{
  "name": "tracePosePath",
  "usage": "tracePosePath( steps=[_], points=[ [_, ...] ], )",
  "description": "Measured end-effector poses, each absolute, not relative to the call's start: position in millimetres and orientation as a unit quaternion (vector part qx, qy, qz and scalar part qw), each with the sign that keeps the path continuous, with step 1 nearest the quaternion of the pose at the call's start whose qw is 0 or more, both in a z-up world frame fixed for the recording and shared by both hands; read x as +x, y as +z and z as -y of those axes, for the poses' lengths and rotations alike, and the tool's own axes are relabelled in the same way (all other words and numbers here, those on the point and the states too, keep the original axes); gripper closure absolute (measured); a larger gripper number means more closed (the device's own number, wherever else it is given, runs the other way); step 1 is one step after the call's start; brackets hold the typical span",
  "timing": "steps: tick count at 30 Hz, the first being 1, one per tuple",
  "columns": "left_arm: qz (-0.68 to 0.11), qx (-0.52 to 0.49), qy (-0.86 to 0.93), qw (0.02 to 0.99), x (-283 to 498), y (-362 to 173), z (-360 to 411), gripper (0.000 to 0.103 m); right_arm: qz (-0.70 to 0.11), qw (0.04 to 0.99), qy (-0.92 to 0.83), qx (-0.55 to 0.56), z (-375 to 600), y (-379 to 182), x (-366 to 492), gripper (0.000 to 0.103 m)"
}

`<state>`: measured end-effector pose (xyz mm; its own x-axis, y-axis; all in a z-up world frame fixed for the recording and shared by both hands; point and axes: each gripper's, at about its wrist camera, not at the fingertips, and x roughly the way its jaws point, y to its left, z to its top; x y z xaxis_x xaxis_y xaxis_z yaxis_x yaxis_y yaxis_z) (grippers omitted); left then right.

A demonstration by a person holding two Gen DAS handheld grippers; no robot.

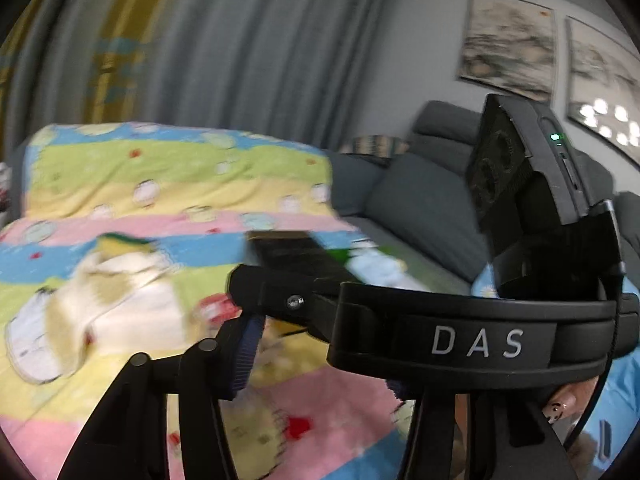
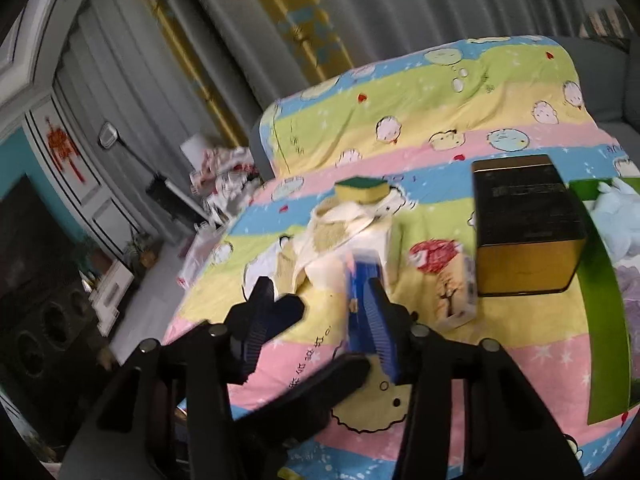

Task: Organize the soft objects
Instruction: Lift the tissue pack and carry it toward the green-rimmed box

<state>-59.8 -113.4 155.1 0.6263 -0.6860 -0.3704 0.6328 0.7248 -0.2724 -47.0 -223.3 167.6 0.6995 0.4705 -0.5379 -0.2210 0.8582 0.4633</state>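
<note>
Right claw point(image 2: 318, 320): your jaws stand apart, blue pads facing each other. Nothing is pinched between them; only the quilt point(image 2: 440, 112) shows through the gap. A black part crosses low in front of the gap, and you cannot tell what it is.
Left claw point(image 1: 324, 364): the near finger point(image 1: 248, 344) with its blue pad is clear, while the other is mostly hidden behind the body of your right claw. The gap that shows is empty, so it reads as open.
Your hand: one finger point(image 1: 560, 404) with a painted nail shows under the right claw's body.
Cream plush toy point(image 2: 340, 236): it lies on the quilt just beyond the right claw's tips, not touched. In the left wrist view it sits off to the left, blurred.
Sponge point(image 2: 362, 192): yellow with a green top, it is at the far end of the cream plush toy, touching or nearly so.
Red-printed pack point(image 2: 444, 280): it is on the quilt between the toy and the black-and-gold box point(image 2: 528, 224).
Green container point(image 2: 600, 300): it stands just right of the box, with a pale blue soft toy point(image 2: 620, 216) past its edge.
Surroundings: the striped cartoon quilt covers a grey sofa point(image 1: 420, 208). Grey curtains point(image 1: 260, 40) hang behind, and framed pictures point(image 1: 508, 44) are on the wall.
</note>
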Motion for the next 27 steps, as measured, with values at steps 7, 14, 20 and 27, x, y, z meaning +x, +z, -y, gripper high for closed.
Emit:
tracePosePath(
  steps=[7,14,20,27],
  points=[
    [-0.274,-0.058,-0.347,0.895,-46,139,138,0.050,-0.361,0.891,0.139,0.239,283,142,-36,0.055],
    [-0.357,-0.100,-0.206,0.906,-36,113,82,0.050,-0.406,0.863,0.123,0.274,290,118,-20,0.038],
    [-0.414,-0.171,-0.154,0.881,-59,78,31,0.049,-0.437,0.850,0.176,0.236,250,110,-10,0.027],
    [-0.457,-0.192,-0.176,0.851,-60,51,35,0.049,-0.523,0.801,0.228,0.183,181,67,6,0.028]
  ],
)
